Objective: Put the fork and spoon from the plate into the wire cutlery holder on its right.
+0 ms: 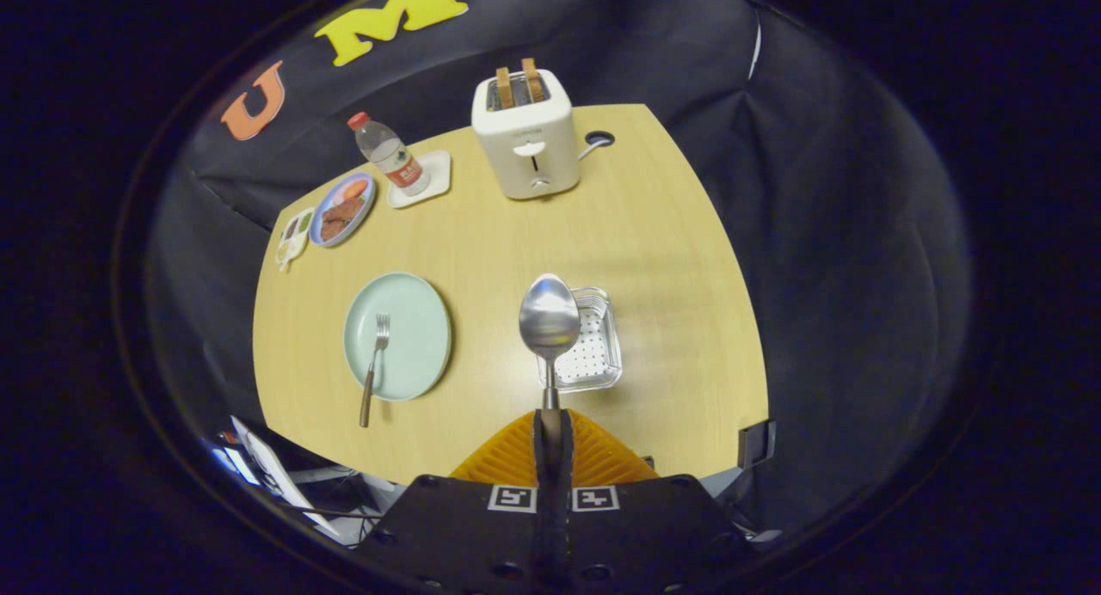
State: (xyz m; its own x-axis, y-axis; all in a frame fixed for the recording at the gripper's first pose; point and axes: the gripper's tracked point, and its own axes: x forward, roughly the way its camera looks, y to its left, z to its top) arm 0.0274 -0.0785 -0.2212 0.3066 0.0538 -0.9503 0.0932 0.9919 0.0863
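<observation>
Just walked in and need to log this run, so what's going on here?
The tool is shut on a spoon, gripping its handle and holding it up above the table, with the bowl of the spoon showing in front of the wire holder. The fork lies on the green plate to the holder's left, its handle sticking out over the rim. Neither piece is in the holder yet.

No legible text. The water bottle (389, 155) carries a red label, and the toaster (526, 139) a faint mark on its front (both too small to read). Two square black-and-white coded markers (555, 498) sit on the tool's body, without letters or numbers.
</observation>
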